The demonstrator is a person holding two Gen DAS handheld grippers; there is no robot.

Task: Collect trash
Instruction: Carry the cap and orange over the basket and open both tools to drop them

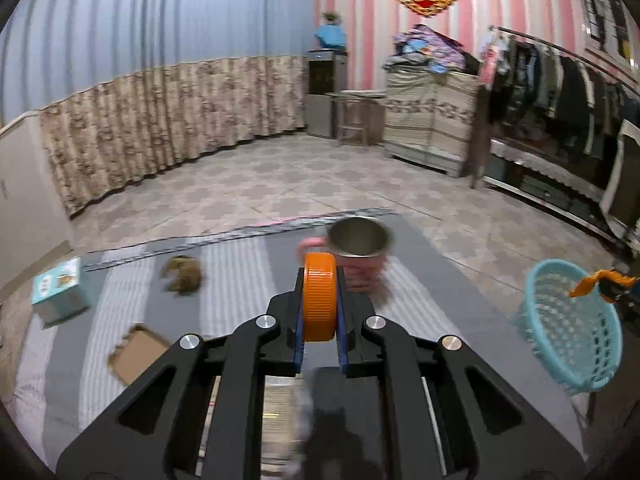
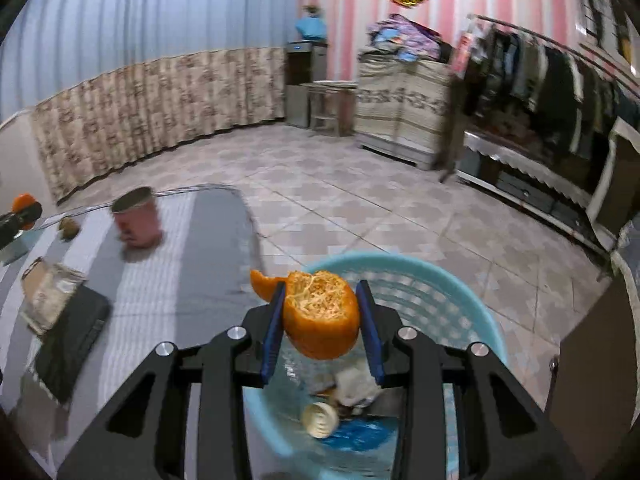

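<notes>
Left wrist view is showing the left gripper (image 1: pixel 320 300) at the lower centre of the frame, its jaws nearly together and pinching an orange ribbed bottle cap (image 1: pixel 319 296) on edge between the blue pads. Beyond it a pink mug (image 1: pixel 356 256) with a metal lining is standing on the grey striped mat (image 1: pixel 236 276), blurred. A brown crumpled scrap (image 1: pixel 182 275) is lying on the mat at middle left, a small teal box (image 1: pixel 60 288) is sitting at the far left edge, and a piece of cardboard (image 1: pixel 136 354) is lying at lower left. At the right edge the light blue basket (image 1: pixel 568 328) is appearing tilted.

Right wrist view is showing the right gripper (image 2: pixel 322 312) partly open and clamping an orange peel (image 2: pixel 320 314) between its pads, pith side facing the camera. The peel is hanging over the basket (image 2: pixel 460 304), which is filling the lower centre of the frame. Inside the basket a white cap (image 2: pixel 320 420) and crumpled scraps are lying.
</notes>
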